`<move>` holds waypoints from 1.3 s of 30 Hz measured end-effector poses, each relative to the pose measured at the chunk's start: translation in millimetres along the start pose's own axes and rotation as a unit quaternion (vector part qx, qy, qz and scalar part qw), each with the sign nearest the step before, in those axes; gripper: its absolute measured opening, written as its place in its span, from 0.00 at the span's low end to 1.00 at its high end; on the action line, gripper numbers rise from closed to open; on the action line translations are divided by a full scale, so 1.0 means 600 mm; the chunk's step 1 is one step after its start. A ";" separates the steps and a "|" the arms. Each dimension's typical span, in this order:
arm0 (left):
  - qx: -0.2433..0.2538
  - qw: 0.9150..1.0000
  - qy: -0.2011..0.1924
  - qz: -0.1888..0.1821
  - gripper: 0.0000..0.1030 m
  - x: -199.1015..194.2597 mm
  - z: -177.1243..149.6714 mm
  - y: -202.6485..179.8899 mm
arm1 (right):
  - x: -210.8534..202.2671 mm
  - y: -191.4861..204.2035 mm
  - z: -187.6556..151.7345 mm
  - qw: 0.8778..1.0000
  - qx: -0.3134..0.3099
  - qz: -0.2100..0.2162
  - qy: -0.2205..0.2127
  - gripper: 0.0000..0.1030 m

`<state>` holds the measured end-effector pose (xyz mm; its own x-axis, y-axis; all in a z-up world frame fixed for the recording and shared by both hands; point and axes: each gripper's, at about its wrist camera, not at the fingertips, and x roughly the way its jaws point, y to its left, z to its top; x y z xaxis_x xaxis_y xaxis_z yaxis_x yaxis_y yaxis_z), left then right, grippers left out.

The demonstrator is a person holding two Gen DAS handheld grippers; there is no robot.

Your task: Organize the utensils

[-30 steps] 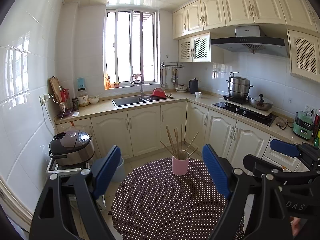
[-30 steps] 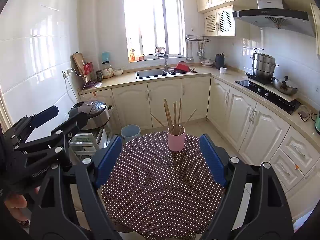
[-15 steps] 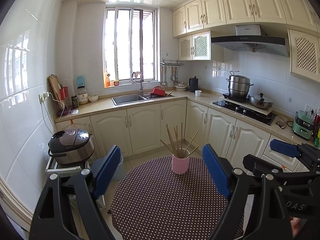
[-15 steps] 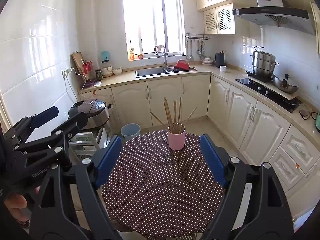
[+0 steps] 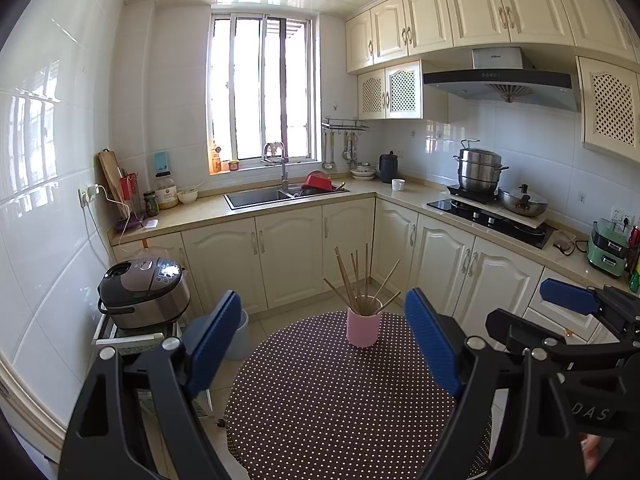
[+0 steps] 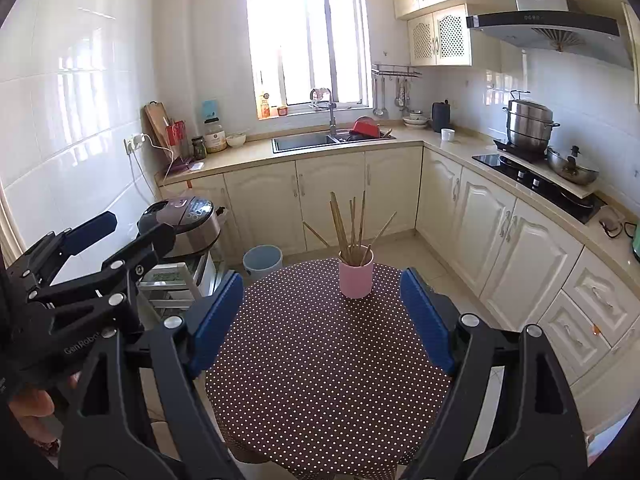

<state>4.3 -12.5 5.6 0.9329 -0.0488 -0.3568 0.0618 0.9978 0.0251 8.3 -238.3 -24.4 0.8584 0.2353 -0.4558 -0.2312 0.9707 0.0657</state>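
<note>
A pink cup point(image 5: 363, 327) point(image 6: 356, 279) stands upright at the far edge of a round table with a dark polka-dot cloth point(image 5: 340, 396) point(image 6: 320, 360). Several wooden chopsticks point(image 5: 356, 280) point(image 6: 352, 224) fan out of the cup. My left gripper point(image 5: 324, 340) is open above the near half of the table, nothing between its blue pads. My right gripper point(image 6: 322, 316) is open too and holds nothing. Both stay well short of the cup. The right gripper shows at the right edge of the left wrist view, the left gripper point(image 6: 92, 240) at the left of the right wrist view.
A rice cooker point(image 5: 144, 290) point(image 6: 188, 222) sits on a rack left of the table, with a light blue bin point(image 6: 262, 260) beside it. Cream cabinets and a counter with a sink point(image 5: 256, 196) run behind; a stove with pots point(image 5: 488, 200) is on the right.
</note>
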 end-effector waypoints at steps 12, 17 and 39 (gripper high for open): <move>0.001 1.000 0.004 0.001 0.80 0.005 -0.004 0.008 | 0.012 0.008 -0.006 1.000 0.002 0.001 0.005 0.78; 0.003 1.000 0.005 0.003 0.80 0.010 -0.005 0.014 | 0.017 0.011 -0.009 1.000 0.002 0.001 0.008 0.78; 0.005 1.000 0.021 0.004 0.80 0.049 -0.004 0.025 | 0.041 0.010 -0.005 1.000 0.011 0.005 0.022 0.78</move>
<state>31.6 1.0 -6.7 0.9178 -0.0378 -0.3951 0.0576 0.9976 0.0384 26.4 -227.1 -37.8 0.8355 0.2424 -0.4931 -0.2285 0.9694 0.0894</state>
